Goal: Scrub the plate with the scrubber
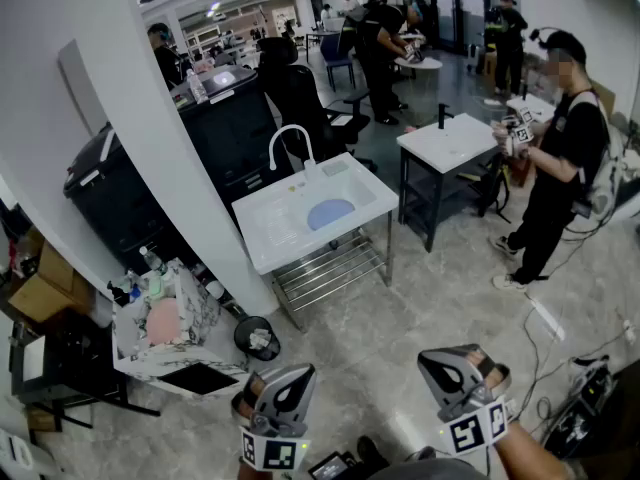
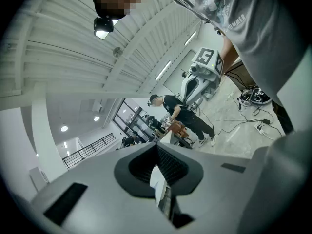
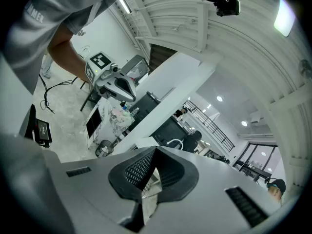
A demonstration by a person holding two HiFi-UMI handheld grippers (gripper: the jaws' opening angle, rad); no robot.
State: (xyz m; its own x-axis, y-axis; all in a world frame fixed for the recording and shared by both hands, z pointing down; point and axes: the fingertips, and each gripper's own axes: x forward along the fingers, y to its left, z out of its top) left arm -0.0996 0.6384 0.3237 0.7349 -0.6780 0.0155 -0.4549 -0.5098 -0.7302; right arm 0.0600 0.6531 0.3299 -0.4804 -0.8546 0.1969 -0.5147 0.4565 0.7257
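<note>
L gripper (image 2: 157,146) & R gripper (image 3: 155,150): jaws pressed together, nothing between them. Both are held low, side by side, approx. level, pointing fwd toward the sink table (image 1: 265,233), well apart from it. Blue plate (image 1: 331,213) lies in the basin; scrubber not visible. Step, as judged: approach, pre-grasp. Next: walk up, locate scrubber, spread jaws.

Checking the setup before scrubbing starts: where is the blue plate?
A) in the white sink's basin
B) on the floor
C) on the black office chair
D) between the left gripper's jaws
A: in the head view the blue plate lies in the basin of the white sink.
</note>
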